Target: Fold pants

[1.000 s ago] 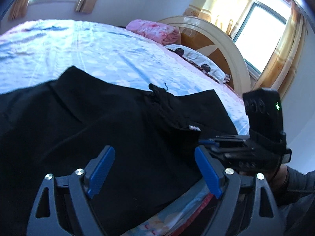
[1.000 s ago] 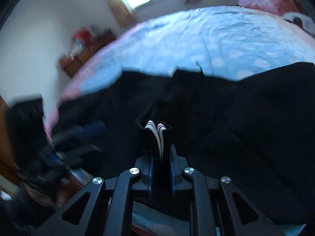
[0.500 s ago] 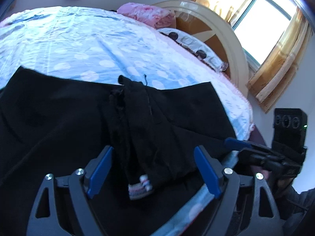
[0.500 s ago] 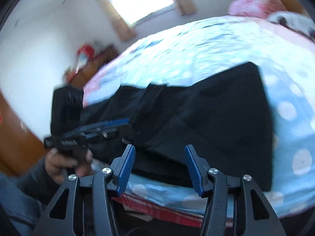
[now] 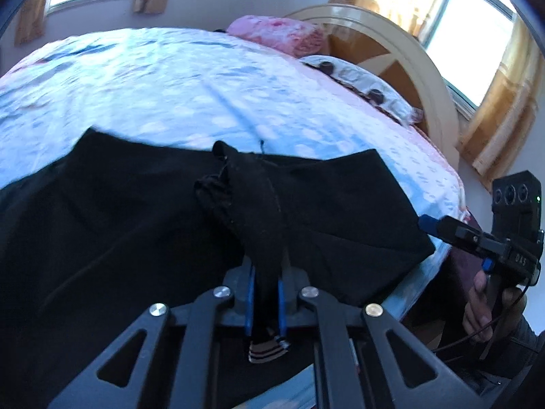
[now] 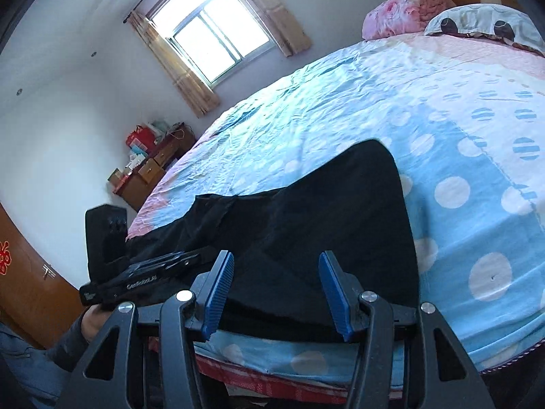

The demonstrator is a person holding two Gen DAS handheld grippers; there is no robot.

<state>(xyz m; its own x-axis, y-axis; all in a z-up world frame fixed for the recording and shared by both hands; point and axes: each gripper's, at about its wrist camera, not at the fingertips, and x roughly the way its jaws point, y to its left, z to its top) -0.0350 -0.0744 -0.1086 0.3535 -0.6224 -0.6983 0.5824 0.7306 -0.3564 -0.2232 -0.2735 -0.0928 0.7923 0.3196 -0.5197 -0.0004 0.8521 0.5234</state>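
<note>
Black pants [image 5: 129,231] lie spread across the near edge of the bed; they also show in the right wrist view [image 6: 327,218]. My left gripper [image 5: 265,293] is shut on a bunched fold of the pants, with a striped label [image 5: 267,347] hanging below the jaws. My right gripper [image 6: 276,293] is open and empty, hovering just above the pants' near edge. The right gripper also shows at the right of the left wrist view [image 5: 429,223], past the pants' corner. The left gripper shows at the left of the right wrist view [image 6: 190,257].
The bed has a blue polka-dot sheet [image 6: 460,156]. A pink pillow [image 5: 276,34] and a patterned pillow [image 5: 361,81] lie by the curved headboard [image 5: 391,41]. A wooden cabinet [image 6: 150,173] with clutter stands against the far wall.
My left gripper has closed on the bunched fold of the pants. My right gripper had let go of that fold earlier and has stayed open off to the right.
</note>
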